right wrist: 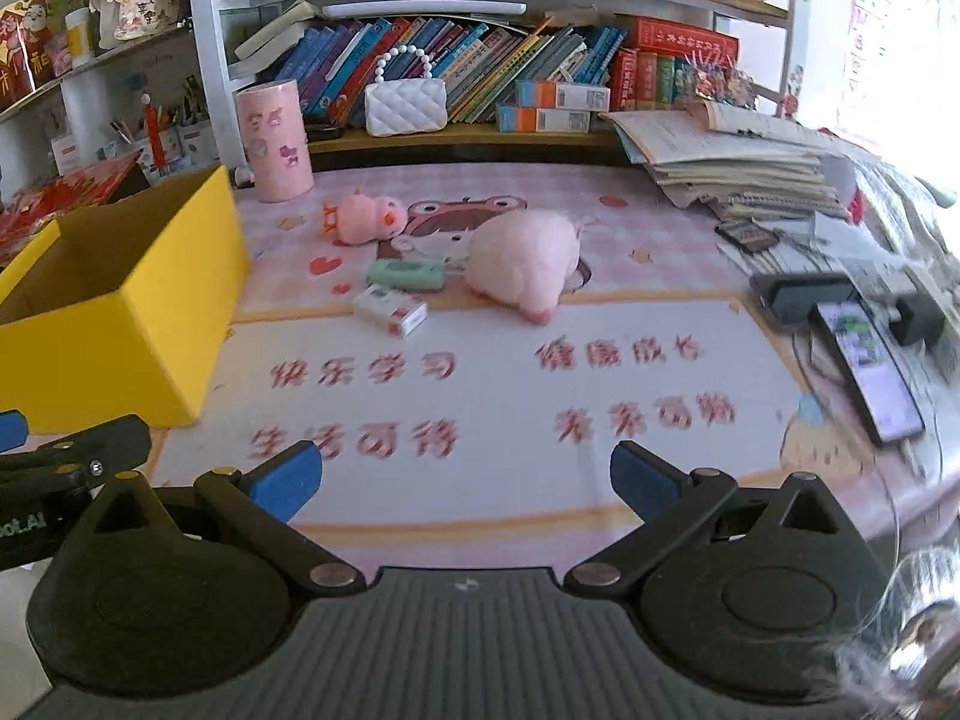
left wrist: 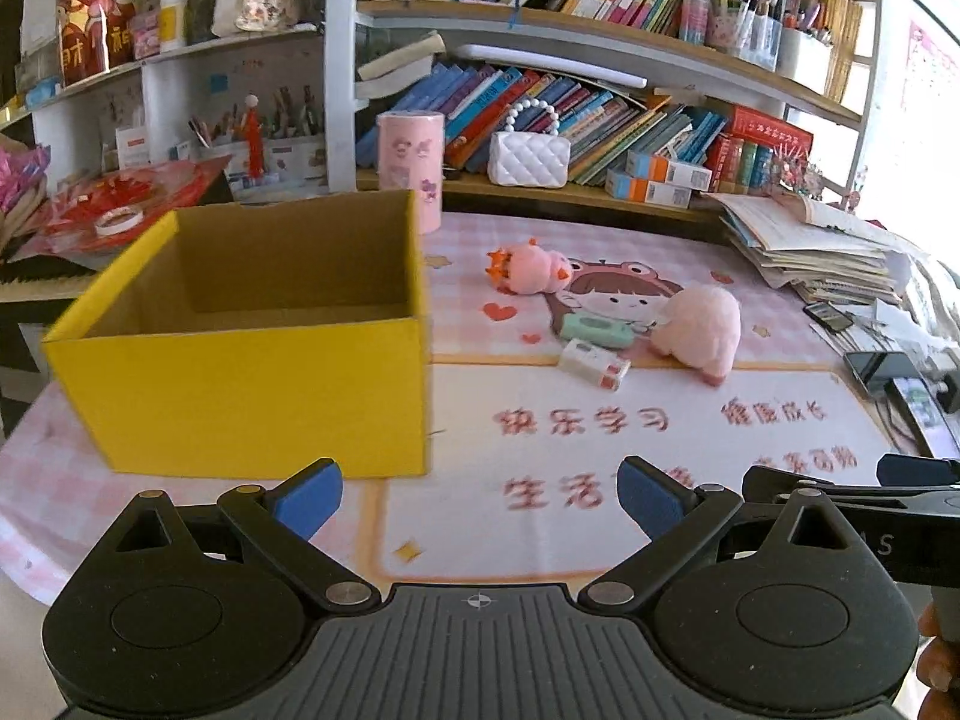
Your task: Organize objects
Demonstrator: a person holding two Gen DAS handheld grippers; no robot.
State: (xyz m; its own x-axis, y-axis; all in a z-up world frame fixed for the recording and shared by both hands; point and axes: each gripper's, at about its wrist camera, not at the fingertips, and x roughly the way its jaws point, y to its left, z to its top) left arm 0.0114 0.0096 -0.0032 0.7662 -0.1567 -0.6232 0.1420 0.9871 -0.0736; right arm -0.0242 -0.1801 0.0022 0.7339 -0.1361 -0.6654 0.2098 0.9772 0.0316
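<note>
An open yellow cardboard box [left wrist: 252, 384] [right wrist: 102, 324] stands empty on the left of the pink desk mat. To its right lie a small pink plush [left wrist: 531, 267] [right wrist: 366, 217], a large pink plush [left wrist: 699, 327] [right wrist: 522, 264], a mint green gadget [left wrist: 595, 329] [right wrist: 407, 273] and a small white and red box [left wrist: 594, 363] [right wrist: 390, 311]. My left gripper [left wrist: 480, 501] is open and empty, near the box's front right corner. My right gripper [right wrist: 465, 480] is open and empty over the mat's front, well short of the objects.
A pink cylinder tin [left wrist: 411, 171] [right wrist: 275, 141] stands behind the box. A stack of papers [left wrist: 810, 246] [right wrist: 732, 162] and a phone [right wrist: 867, 372] with dark devices lie at the right. Bookshelves with a white quilted purse [left wrist: 528, 159] [right wrist: 405, 107] run along the back.
</note>
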